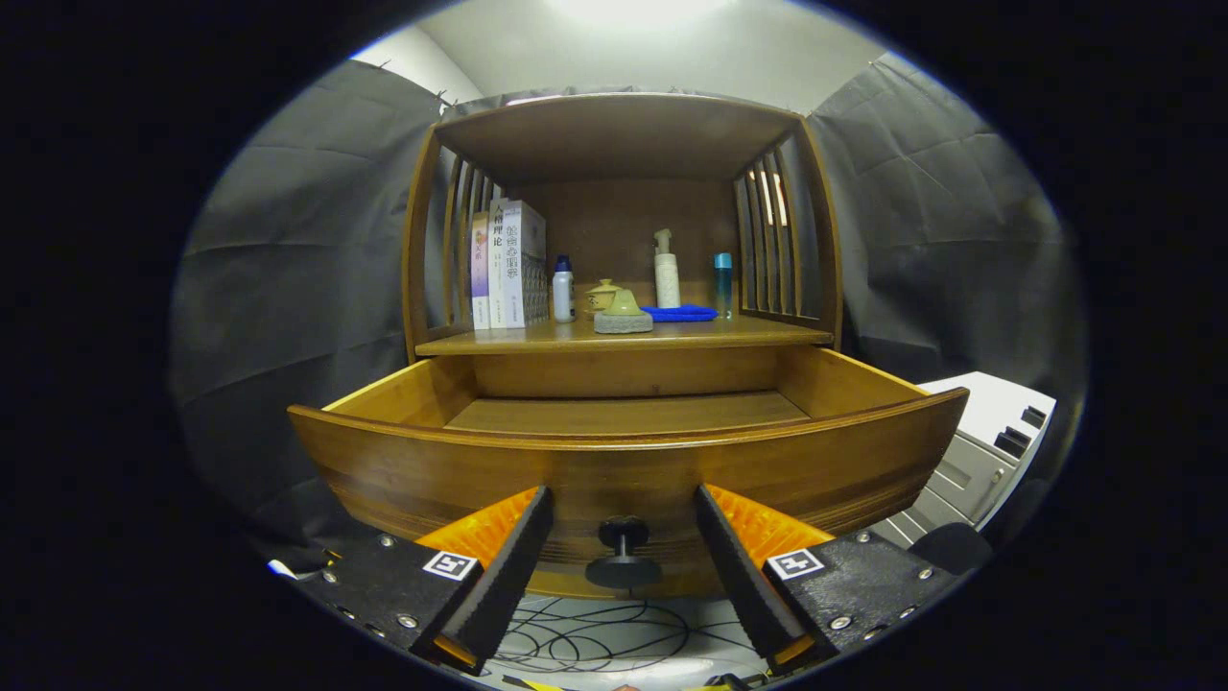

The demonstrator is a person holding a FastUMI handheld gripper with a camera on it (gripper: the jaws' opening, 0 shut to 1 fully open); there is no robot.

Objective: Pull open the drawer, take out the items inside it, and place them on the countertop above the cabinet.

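Drawer (624, 480) pulled out, visible floor bare; claw (624, 537) released, fingers astride knob (624, 552). Items on tabletop (624, 336); task looks near done.

The brown wooden cabinet (624, 144) and its pulled-out wooden drawer (460, 470) are finished in a smooth, semi-gloss varnish in which the grain is shown. A dark, smooth round knob (624, 531) is seen between the spread ridged fingers (508, 557) of the gripper (624, 509). A folded blue cloth (679, 313), white plastic-looking bottles (666, 272) and glossy-covered paper books (508, 264) are carried on the countertop (748, 334).
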